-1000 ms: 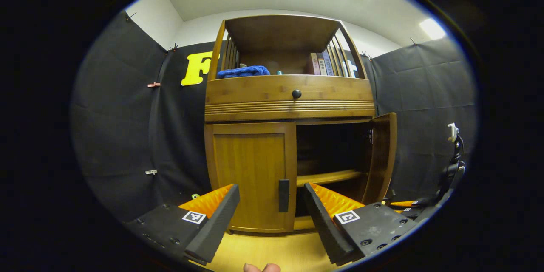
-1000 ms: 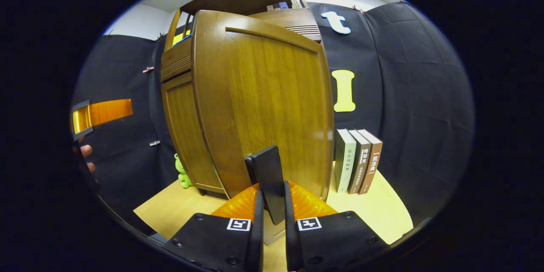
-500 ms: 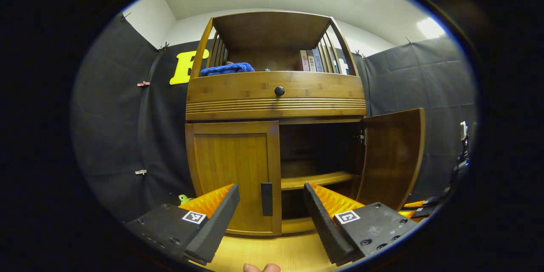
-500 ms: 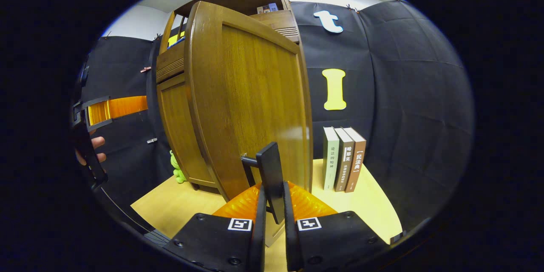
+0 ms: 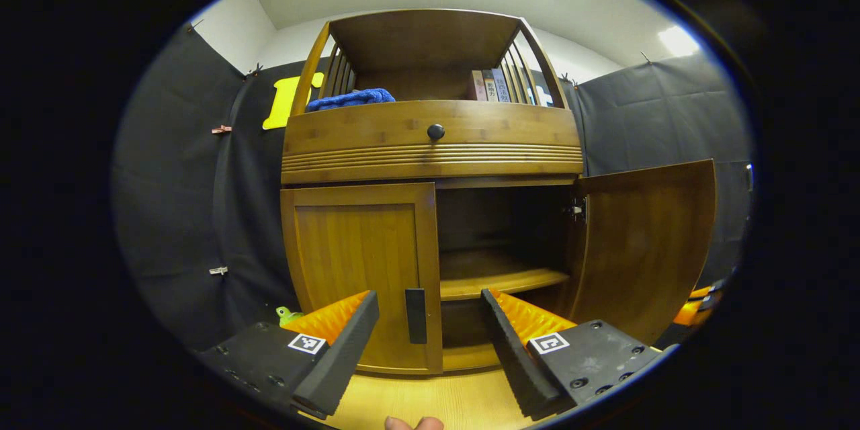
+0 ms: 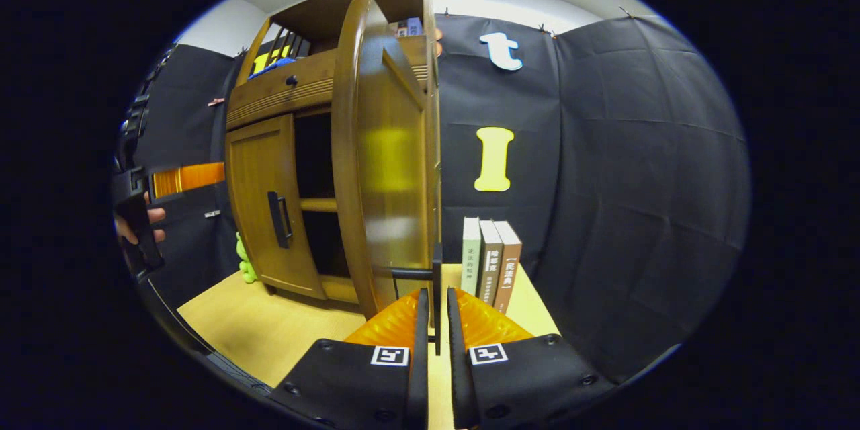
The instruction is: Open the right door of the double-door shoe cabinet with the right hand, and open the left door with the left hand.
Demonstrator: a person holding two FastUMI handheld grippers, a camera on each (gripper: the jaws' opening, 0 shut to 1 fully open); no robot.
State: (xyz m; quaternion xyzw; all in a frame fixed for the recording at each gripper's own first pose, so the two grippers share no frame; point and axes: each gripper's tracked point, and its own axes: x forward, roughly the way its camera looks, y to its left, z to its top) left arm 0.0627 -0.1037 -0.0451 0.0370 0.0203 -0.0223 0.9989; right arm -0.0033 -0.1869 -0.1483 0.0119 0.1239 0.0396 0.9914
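The shoe cabinet (image 5: 430, 148) stands on the pale wooden table (image 6: 269, 329) against the black cloth wall. Its right door (image 5: 645, 242) is swung wide, well out from the front, so the dark inside and a middle shelf (image 5: 497, 279) are open to see. In the right gripper view the right gripper (image 6: 434, 342) has its fingers clenched on the right door's handle (image 6: 437, 295), one finger pressing each side of the thin dark bar, with the door edge-on just ahead. The left door (image 5: 363, 269) is shut flat, its handle (image 5: 415, 316) untouched. The left gripper (image 5: 430, 342) hangs in front of that door with its fingers spread wide apart, the handle seen between them but not touched. Up top, a blue cloth (image 5: 349, 98) lies on the upper shelf beside a few books (image 5: 487, 87), above a drawer with a round knob (image 5: 436, 132). Three more books (image 6: 490, 259) stand upright on the table just right of the cabinet, and a small green toy (image 6: 246, 262) sits by its left foot
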